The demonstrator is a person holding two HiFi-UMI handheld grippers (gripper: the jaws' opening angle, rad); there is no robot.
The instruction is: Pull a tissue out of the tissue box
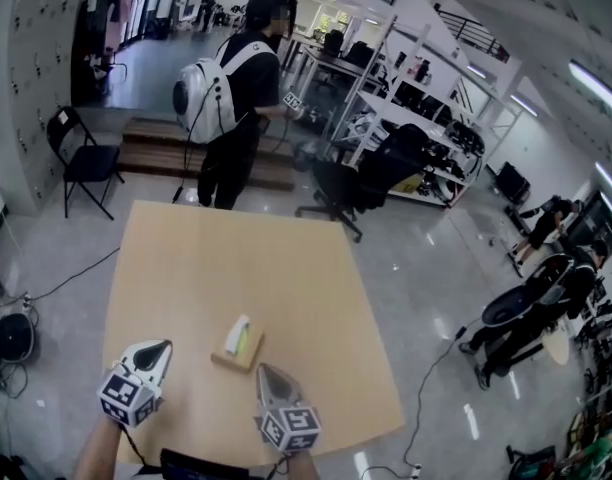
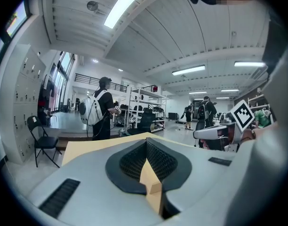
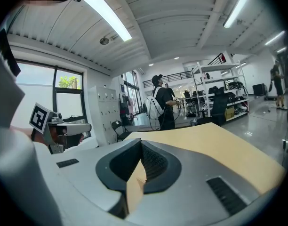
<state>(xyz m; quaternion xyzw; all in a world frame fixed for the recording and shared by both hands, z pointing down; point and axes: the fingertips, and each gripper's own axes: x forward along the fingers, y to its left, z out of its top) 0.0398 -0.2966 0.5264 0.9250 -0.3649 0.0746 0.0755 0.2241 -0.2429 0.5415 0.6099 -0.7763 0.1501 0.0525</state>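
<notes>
Plainly, only the head view shows us the tissue box (image 1: 237,347). It lies on the near part of the tan table (image 1: 206,268), with a pale tissue (image 1: 238,332) standing up out of its top. In that view the left gripper (image 1: 162,351) hovers to the near left of the box and apart from it. The right gripper (image 1: 263,371) has its tip just beside the box's near right corner; we cannot tell whether it touches.

The gripper views give us what the head view cannot: the state of the jaws. In the left gripper view the two dark pads (image 2: 134,160) meet along a line at their tips, clenched on nothing, with only a wedge of tabletop showing beneath them. The right gripper view shows the same: pads (image 3: 156,163) pressed together and nothing between them. Neither of these views shows the box, since each gripper's own body covers the near tabletop.

Each gripper view also catches the other gripper from the side, with its marker cube (image 2: 242,115) raised above the table.

All three views show a person wearing a white backpack (image 1: 200,96) beyond the table's far edge. A black folding chair (image 1: 86,158) stands on the floor at the far left.
</notes>
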